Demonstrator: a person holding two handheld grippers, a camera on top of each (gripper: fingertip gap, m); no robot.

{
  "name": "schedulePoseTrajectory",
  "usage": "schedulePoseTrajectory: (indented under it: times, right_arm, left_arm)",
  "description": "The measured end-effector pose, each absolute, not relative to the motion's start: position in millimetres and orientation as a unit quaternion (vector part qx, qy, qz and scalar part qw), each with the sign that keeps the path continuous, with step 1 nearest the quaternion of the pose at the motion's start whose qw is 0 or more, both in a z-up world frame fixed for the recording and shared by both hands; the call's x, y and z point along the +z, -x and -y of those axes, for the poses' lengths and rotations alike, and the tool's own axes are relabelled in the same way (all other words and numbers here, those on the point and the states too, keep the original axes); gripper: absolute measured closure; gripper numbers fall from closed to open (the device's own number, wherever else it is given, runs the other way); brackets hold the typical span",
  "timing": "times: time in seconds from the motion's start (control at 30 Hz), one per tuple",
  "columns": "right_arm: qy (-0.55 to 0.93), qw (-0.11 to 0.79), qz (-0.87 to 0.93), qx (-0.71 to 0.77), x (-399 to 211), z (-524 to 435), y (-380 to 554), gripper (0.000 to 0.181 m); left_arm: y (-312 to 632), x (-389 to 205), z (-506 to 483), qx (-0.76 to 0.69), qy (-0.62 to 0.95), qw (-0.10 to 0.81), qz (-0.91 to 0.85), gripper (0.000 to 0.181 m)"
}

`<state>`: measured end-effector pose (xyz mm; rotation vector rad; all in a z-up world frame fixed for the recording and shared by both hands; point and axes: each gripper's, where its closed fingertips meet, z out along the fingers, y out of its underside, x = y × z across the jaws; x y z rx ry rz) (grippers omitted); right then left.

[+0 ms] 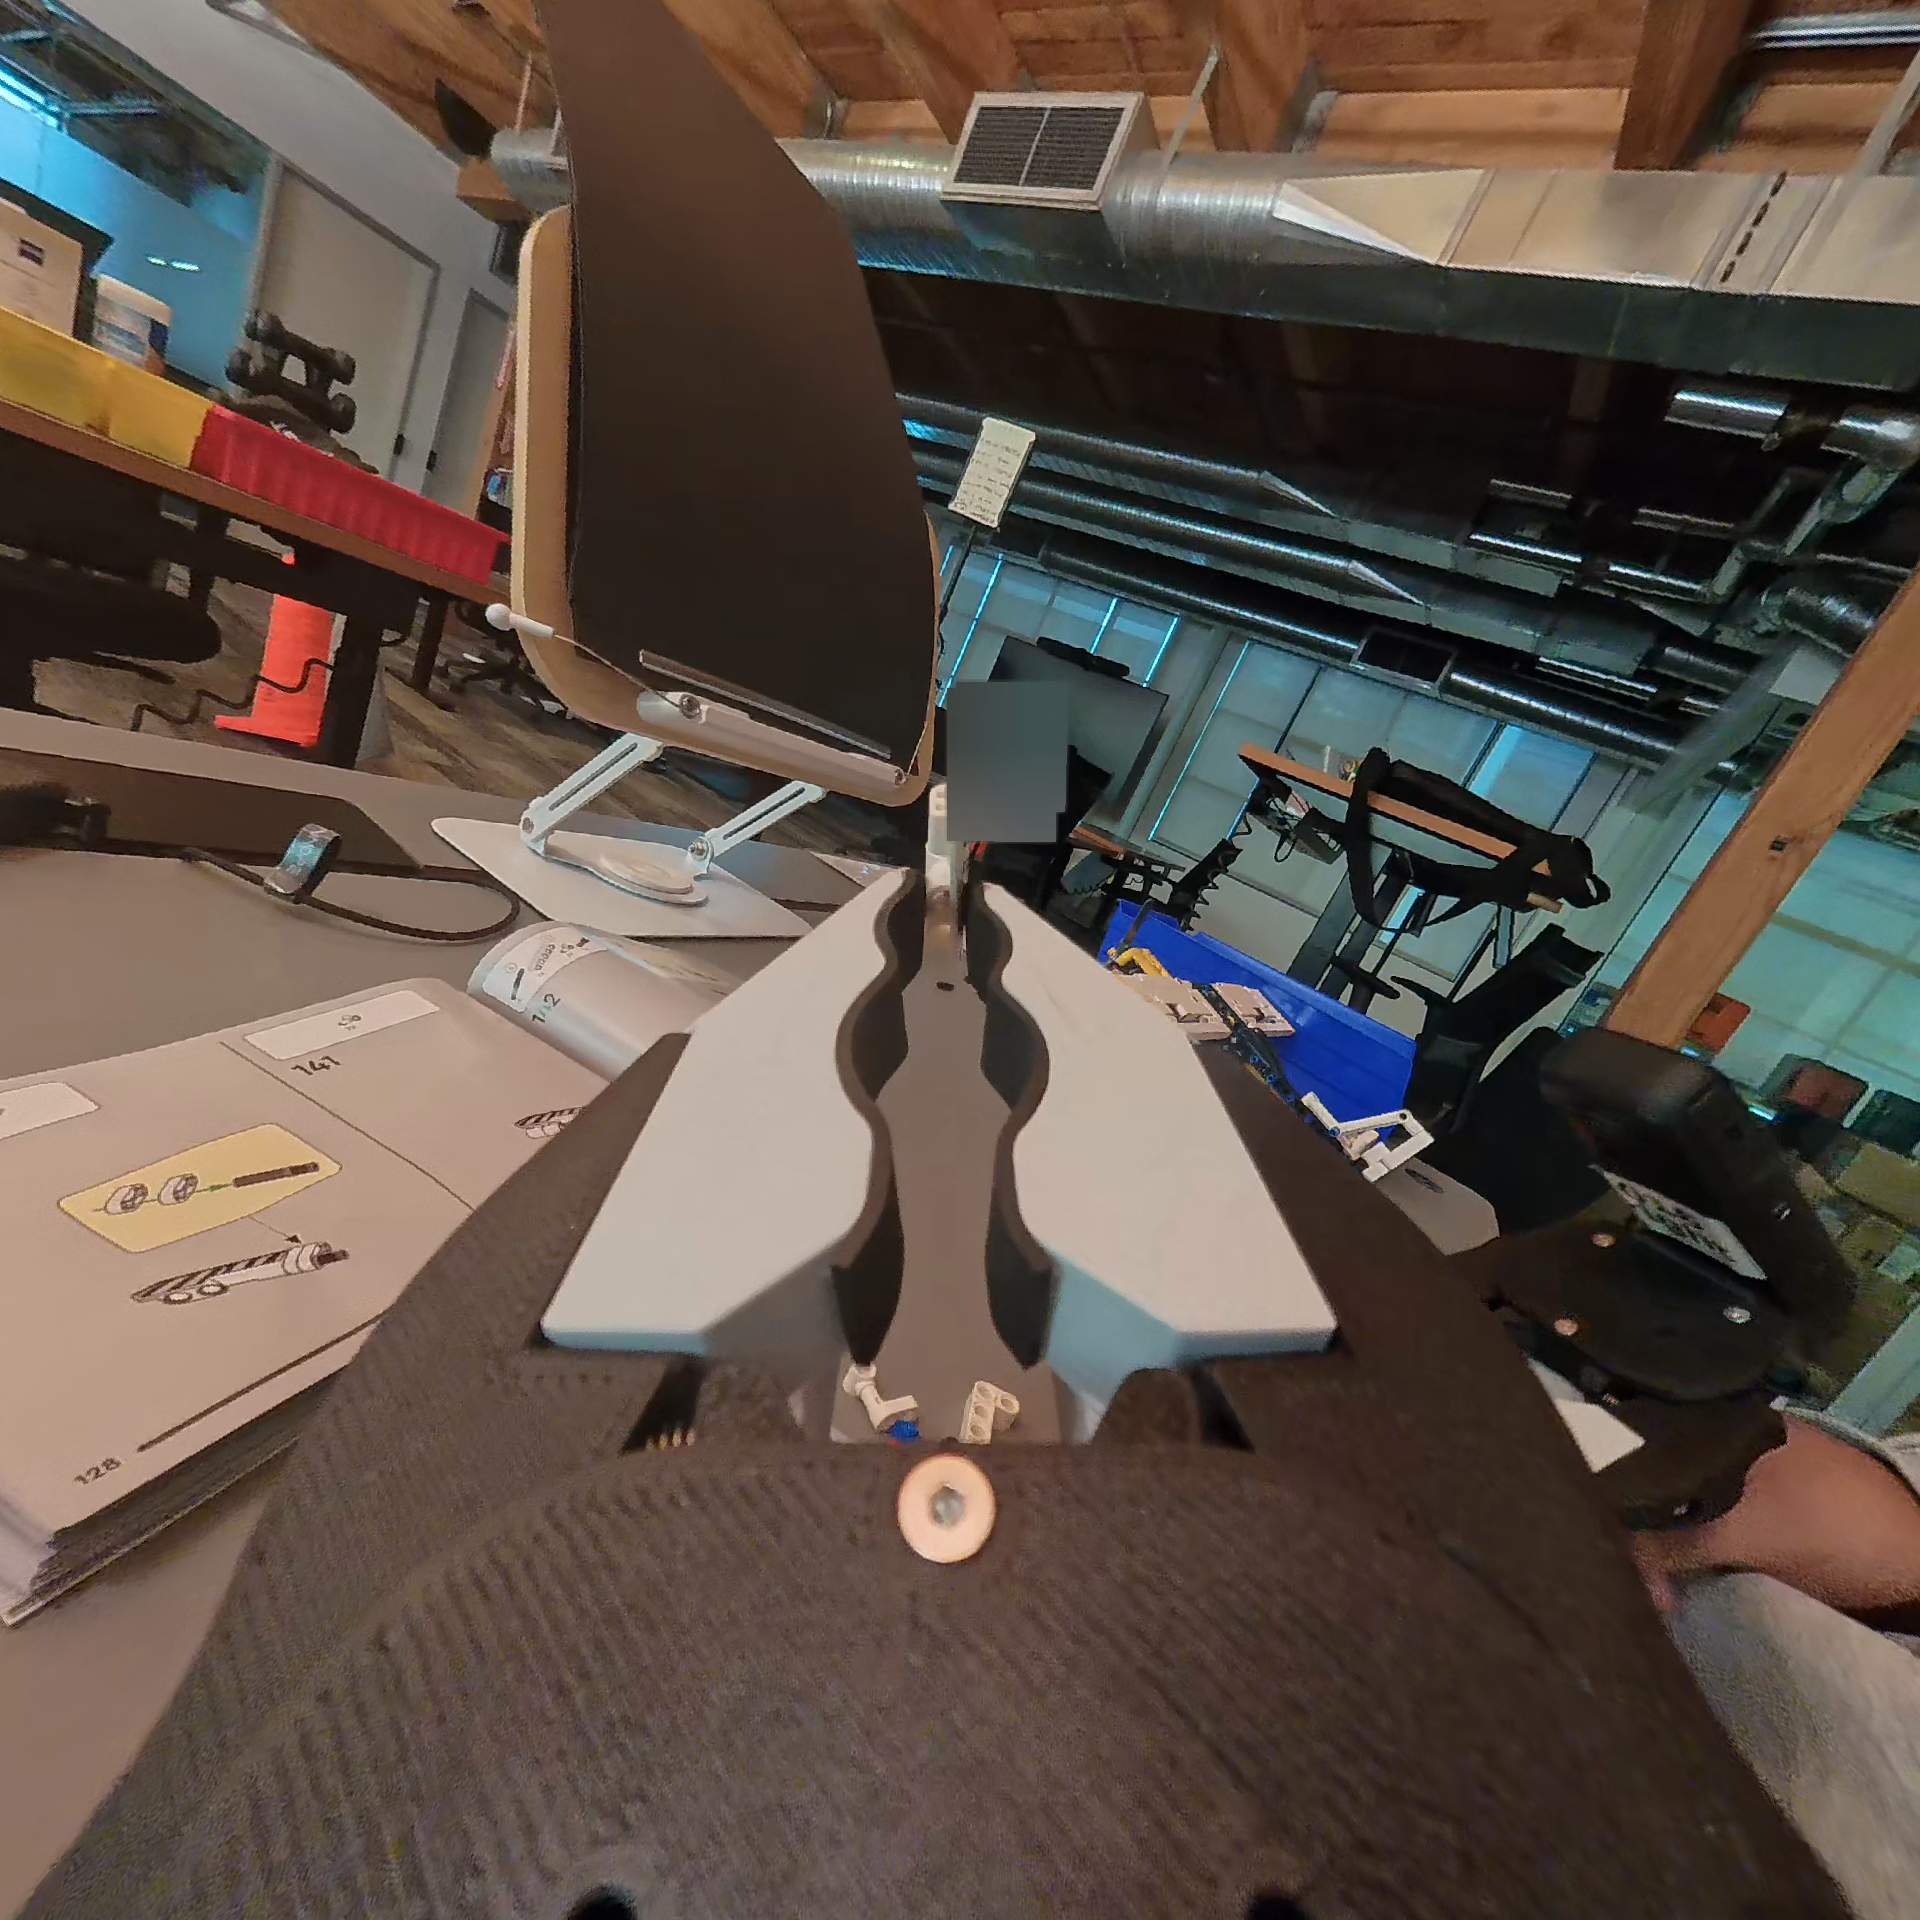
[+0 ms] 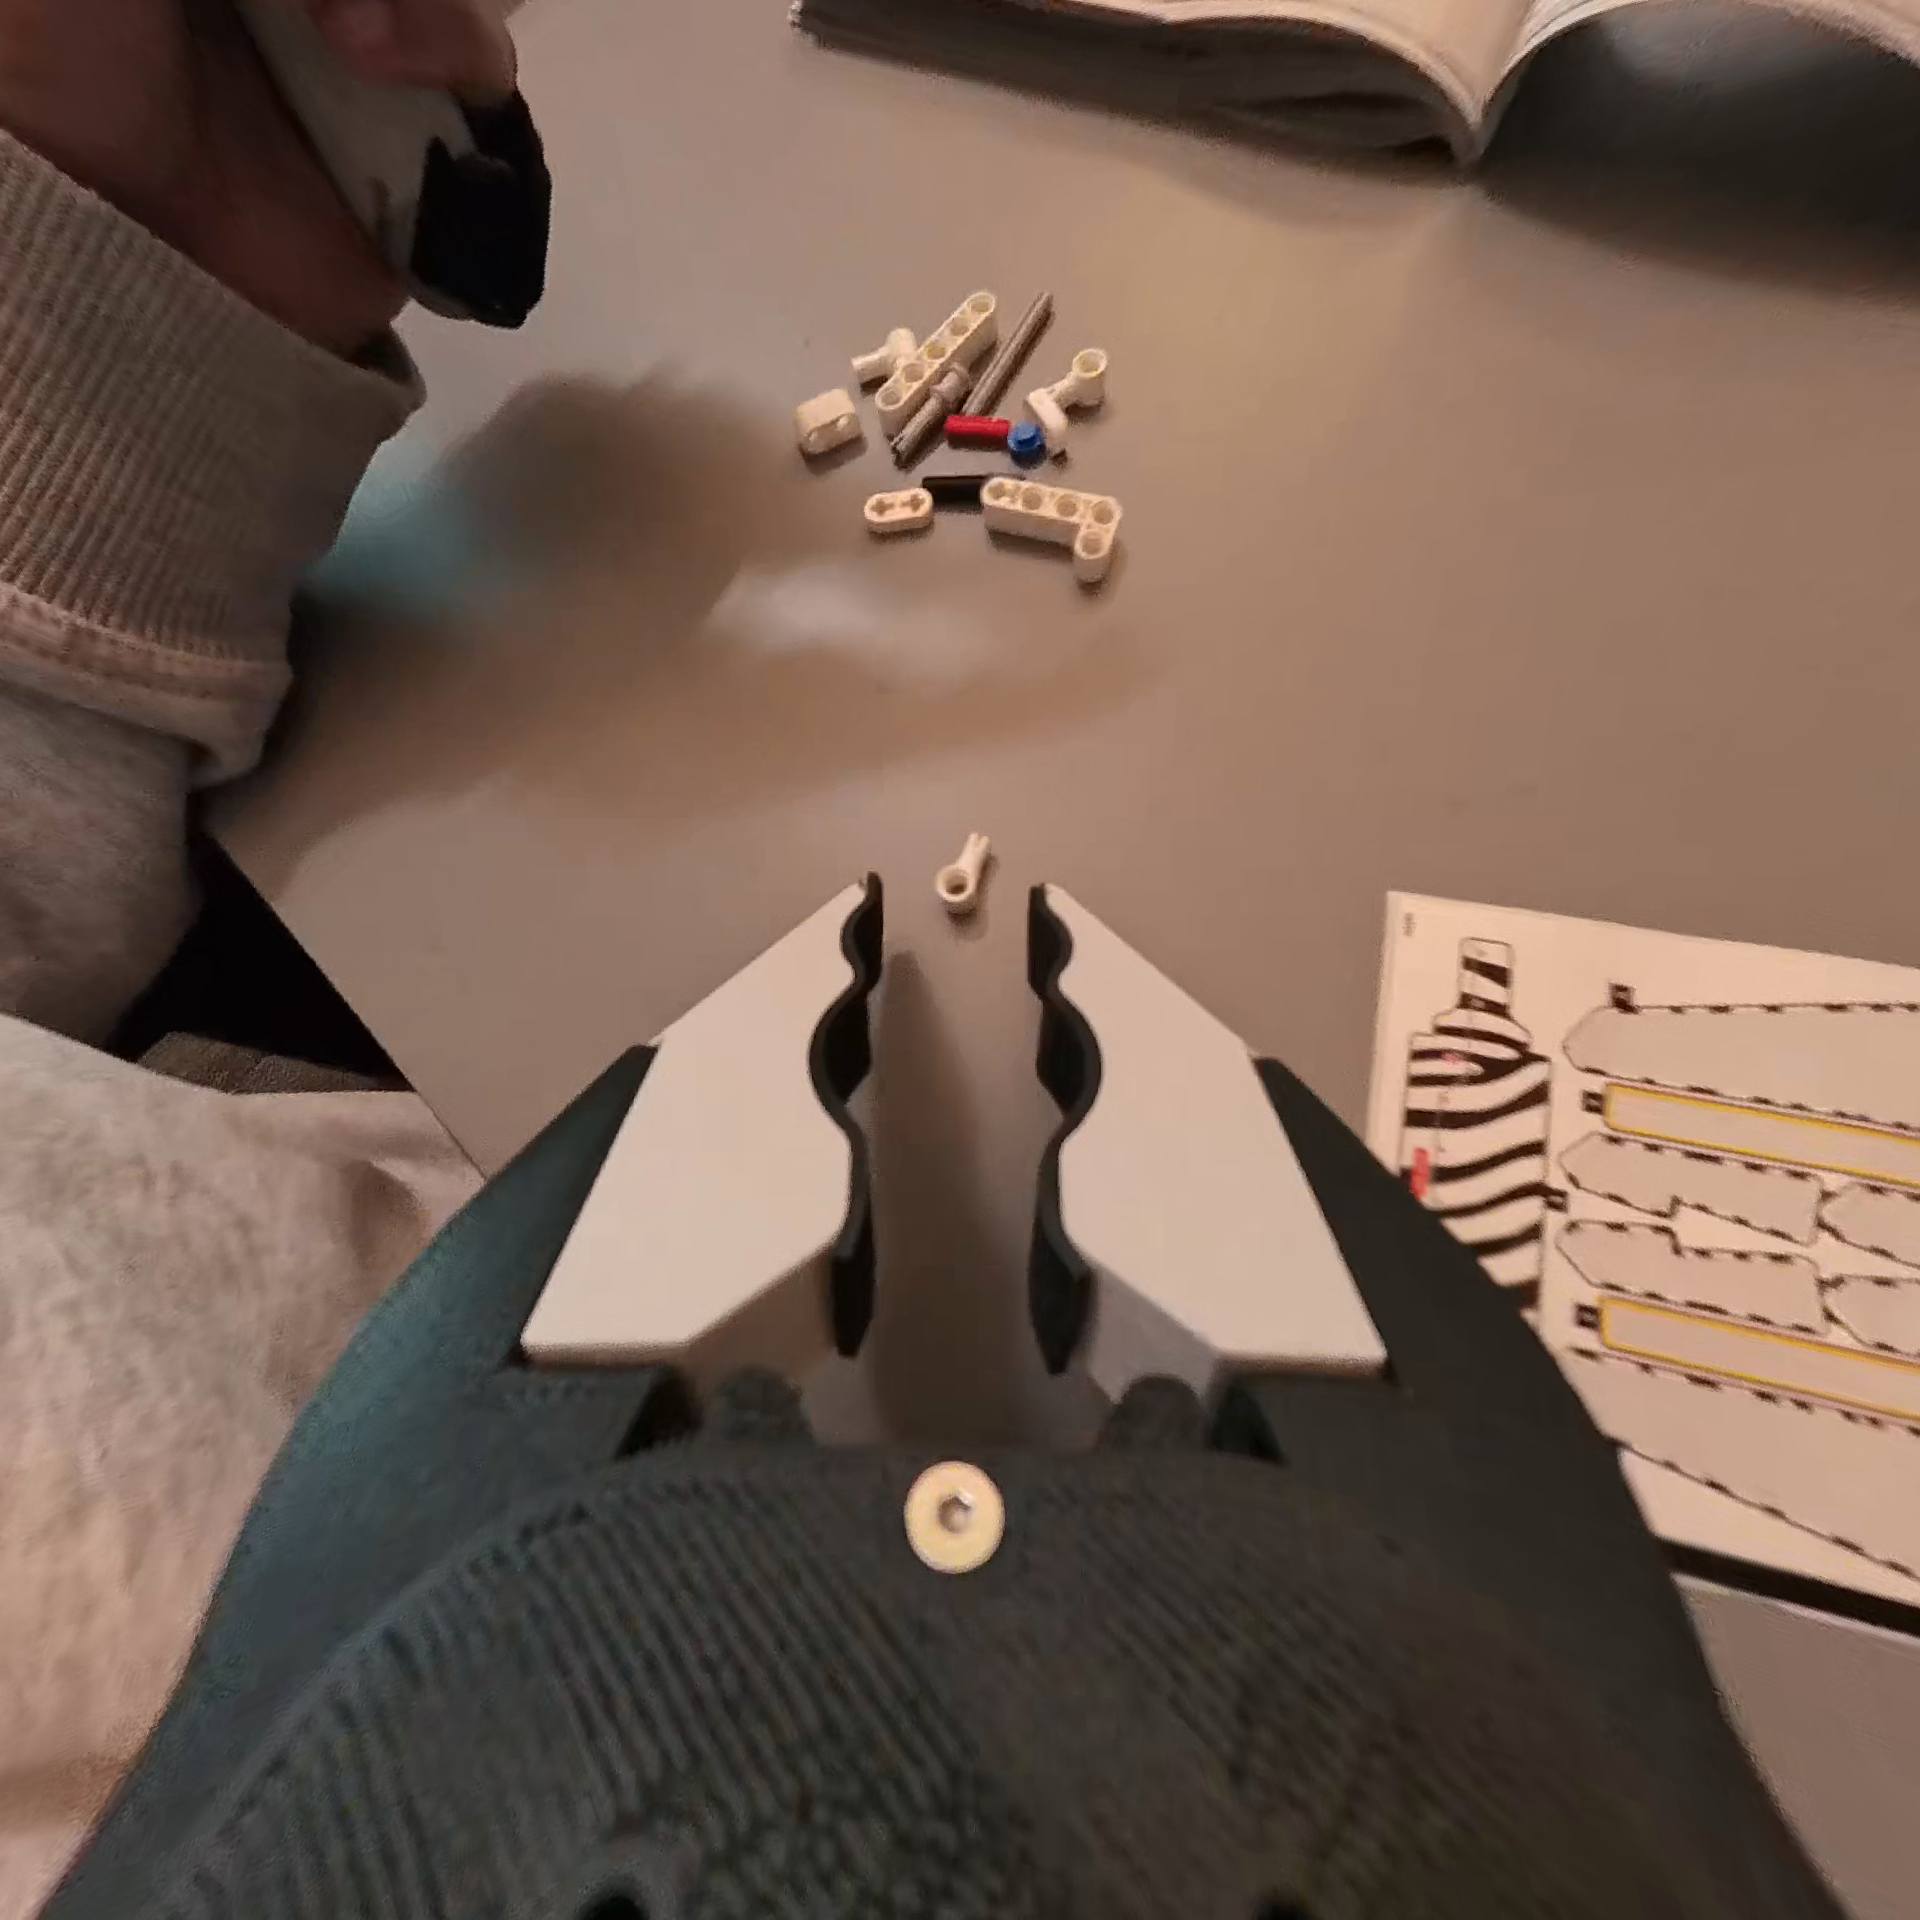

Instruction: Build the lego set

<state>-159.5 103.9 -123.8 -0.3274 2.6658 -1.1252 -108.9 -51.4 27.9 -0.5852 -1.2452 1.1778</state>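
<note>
here, the left tool [image 1: 943, 883] is raised off the grey surface [image 2: 1351, 520], pinching a white lego piece [image 1: 940, 831] at its tips. the right tool [image 2: 954, 896] is spread above a small white connector [image 2: 963, 871]; loose lego parts [image 2: 977, 436] lie beyond.

Ahead of the right tool [image 2: 954, 894], a small white connector [image 2: 964, 871] lies on the grey-brown worktop [image 2: 1351, 623]; farther ahead sit white beams [image 2: 1051, 511], a red pin [image 2: 977, 427], a blue pin [image 2: 1024, 438] and a black pin [image 2: 954, 488]. To its right, a sticker sheet [image 2: 1662, 1195] shows black-and-white zebra stripes and yellow-edged strips. The left tool [image 1: 940, 904] has pale grey fingers [image 1: 748, 1143] with black pads; a blue bin [image 1: 1288, 997] stands to its right.
</note>
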Motion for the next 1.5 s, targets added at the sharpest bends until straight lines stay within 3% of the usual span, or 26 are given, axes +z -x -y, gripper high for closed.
schedulePoseTrajectory:
  times: [0.2, 0.33, 0.43, 0.5, 0.6, 0.73, 0.93, 1.1, 1.5]
  right_arm:
    - [0.115, 0.096, -0.912, -0.381, -131, -96, 159, 0.168]
    - [0.124, 0.097, -0.906, -0.394, -127, -92, 159, 0.175]
    - [0.145, 0.077, -0.866, -0.472, -85, -79, 162, 0.175]
    - [0.175, 0.042, -0.834, -0.522, -48, -71, 166, 0.175]
    - [0.241, 0.01, -0.792, -0.561, 2, -67, 158, 0.175]
    - [0.315, 0.034, -0.779, -0.541, 35, -71, 137, 0.175]
    - [0.371, 0.067, -0.815, -0.44, 34, -78, 142, 0.175]
    - [0.36, 0.198, -0.838, -0.359, 40, -86, 137, 0.175]
    - [0.348, 0.232, -0.844, -0.336, 30, -81, 137, 0.175]
  left_arm:
    - [110, 30, 47, 0.484, 0.248, 0.651, 0.529, 0.175]
    - [107, 38, 40, 0.399, 0.216, 0.745, 0.489, 0.176]
    - [99, 54, 27, 0.26, 0.172, 0.862, 0.399, 0.176]
    - [102, 57, 15, 0.199, 0.18, 0.889, 0.371, 0.176]
    - [116, 56, -17, 0.185, 0.264, 0.869, 0.376, 0.176]
    - [127, 54, -45, 0.174, 0.327, 0.849, 0.377, 0.176]
    - [131, 53, -67, 0.146, 0.368, 0.845, 0.359, 0.176]
    - [135, 50, -75, 0.146, 0.386, 0.836, 0.361, 0.176]
    - [142, 43, -82, 0.139, 0.403, 0.824, 0.374, 0.176]
